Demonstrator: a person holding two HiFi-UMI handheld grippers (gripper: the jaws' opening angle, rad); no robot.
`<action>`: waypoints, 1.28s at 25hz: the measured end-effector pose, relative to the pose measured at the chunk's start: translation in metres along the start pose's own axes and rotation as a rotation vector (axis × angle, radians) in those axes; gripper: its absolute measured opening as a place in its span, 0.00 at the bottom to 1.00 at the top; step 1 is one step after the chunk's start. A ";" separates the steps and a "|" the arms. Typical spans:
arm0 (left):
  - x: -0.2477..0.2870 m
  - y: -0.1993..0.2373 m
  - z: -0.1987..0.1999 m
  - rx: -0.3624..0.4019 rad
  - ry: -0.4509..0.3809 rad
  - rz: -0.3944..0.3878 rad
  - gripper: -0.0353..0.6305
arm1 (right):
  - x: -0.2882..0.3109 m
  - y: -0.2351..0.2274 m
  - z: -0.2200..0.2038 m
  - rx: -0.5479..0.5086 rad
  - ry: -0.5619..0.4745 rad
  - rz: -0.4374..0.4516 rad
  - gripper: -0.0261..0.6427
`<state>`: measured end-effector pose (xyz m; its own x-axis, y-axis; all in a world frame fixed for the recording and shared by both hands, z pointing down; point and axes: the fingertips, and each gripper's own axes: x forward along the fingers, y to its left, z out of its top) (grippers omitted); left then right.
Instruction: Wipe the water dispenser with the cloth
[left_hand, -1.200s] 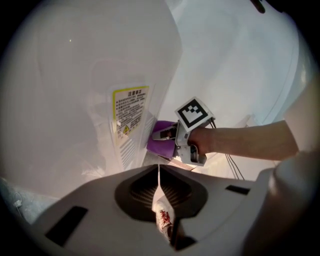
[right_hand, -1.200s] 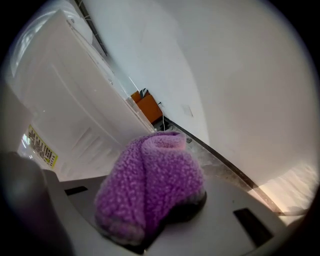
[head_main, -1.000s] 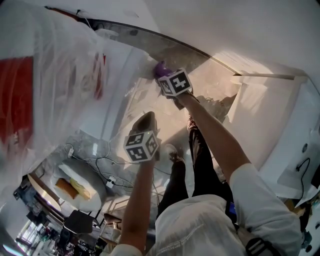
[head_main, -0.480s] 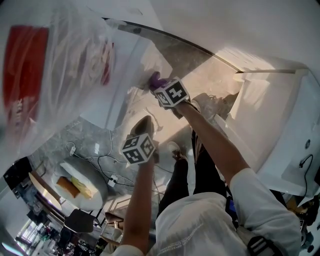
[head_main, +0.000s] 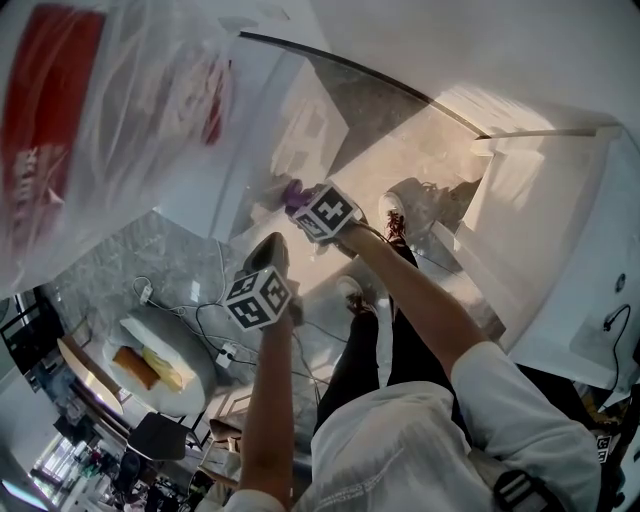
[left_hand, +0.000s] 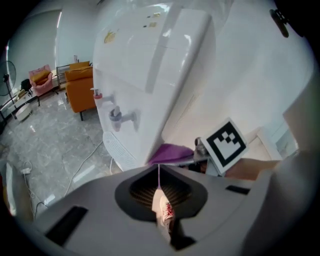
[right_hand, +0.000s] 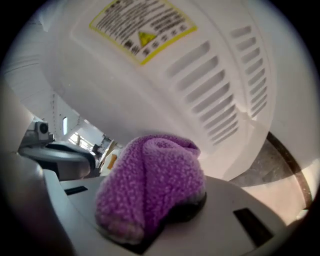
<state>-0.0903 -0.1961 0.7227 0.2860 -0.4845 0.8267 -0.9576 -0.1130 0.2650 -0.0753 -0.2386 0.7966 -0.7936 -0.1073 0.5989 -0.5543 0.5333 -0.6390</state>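
Beside the white wall (left_hand: 245, 70), on the marble floor (left_hand: 50, 145):

- Water dispenser (left_hand: 150, 70): white, tall, two taps (left_hand: 116, 116) in front, with vent slats (right_hand: 225, 85) and a yellow label (right_hand: 142, 25) on the panel being wiped.
- Right claw (right_hand: 150, 215): pinching the cloth, held to that panel low down.
- Left claw (left_hand: 159, 182): pressed together on nothing, hanging near the right one, clear of the dispenser.
- Cloth (right_hand: 150, 175): purple, fleecy, bunched into a fold; whether it touches the panel cannot be told.
- Risk, as judged: the bunched fold may snag in the slats, or hard pressure may drag it from the pinch.
- Change: against a second ago, cloth and right claw stand lower along the panel.
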 end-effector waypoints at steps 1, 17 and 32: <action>-0.001 0.003 -0.001 -0.001 0.001 0.007 0.08 | 0.008 0.012 -0.010 -0.003 0.025 0.033 0.14; 0.056 -0.037 -0.025 0.164 0.120 -0.059 0.08 | -0.044 -0.157 -0.057 0.318 -0.056 -0.304 0.14; 0.177 -0.068 -0.026 0.224 0.271 -0.053 0.08 | -0.059 -0.250 -0.025 0.233 -0.172 -0.357 0.14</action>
<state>0.0261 -0.2516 0.8635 0.3057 -0.2285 0.9243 -0.9165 -0.3336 0.2206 0.1161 -0.3448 0.9329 -0.5620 -0.3978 0.7252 -0.8266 0.2369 -0.5105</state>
